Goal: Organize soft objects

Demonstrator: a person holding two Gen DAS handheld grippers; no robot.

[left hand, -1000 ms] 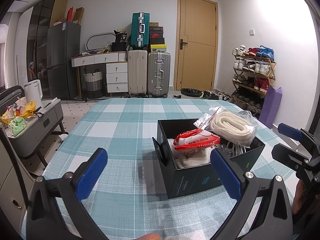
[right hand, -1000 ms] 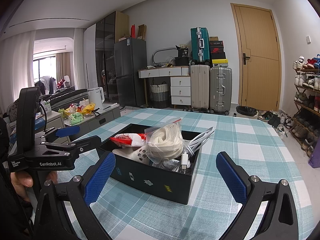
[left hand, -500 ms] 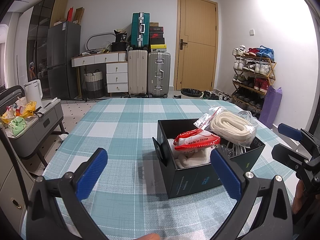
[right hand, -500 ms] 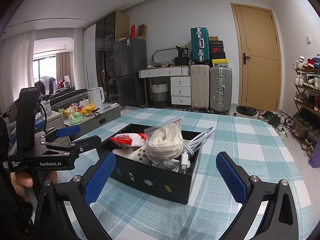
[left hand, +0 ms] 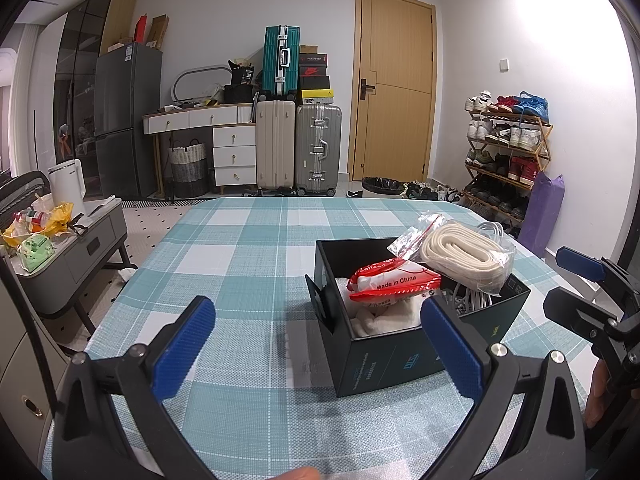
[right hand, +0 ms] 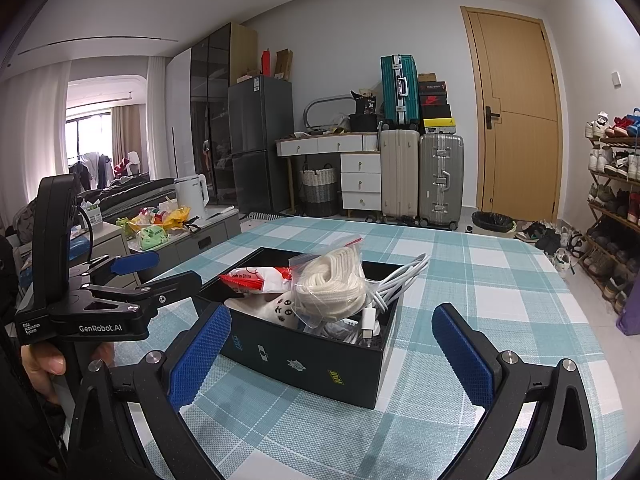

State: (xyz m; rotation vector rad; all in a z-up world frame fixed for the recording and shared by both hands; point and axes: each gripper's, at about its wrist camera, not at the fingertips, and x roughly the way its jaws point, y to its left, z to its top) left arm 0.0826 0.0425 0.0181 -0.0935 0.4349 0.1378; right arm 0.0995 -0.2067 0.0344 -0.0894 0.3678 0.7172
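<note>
A dark open box [left hand: 394, 354] [right hand: 320, 360] stands on the checked tablecloth. Inside lie a red and white packet [left hand: 394, 282] [right hand: 256, 280], a clear bag of white rope [left hand: 464, 258] [right hand: 334, 284], white cables [right hand: 400, 276] and a white soft cloth item [left hand: 376, 316] [right hand: 280, 308]. My left gripper [left hand: 316, 348] is open and empty, just short of the box's left side. My right gripper [right hand: 330, 352] is open and empty too, its fingers either side of the box's near wall without touching it. Each gripper shows in the other's view, held by a hand.
The teal and white checked table [left hand: 240, 248] extends behind and left of the box. A grey side cabinet [left hand: 68, 248] with snacks and a kettle stands left of the table. Suitcases [left hand: 300, 144], a fridge, a door and a shoe rack [left hand: 504, 152] line the walls.
</note>
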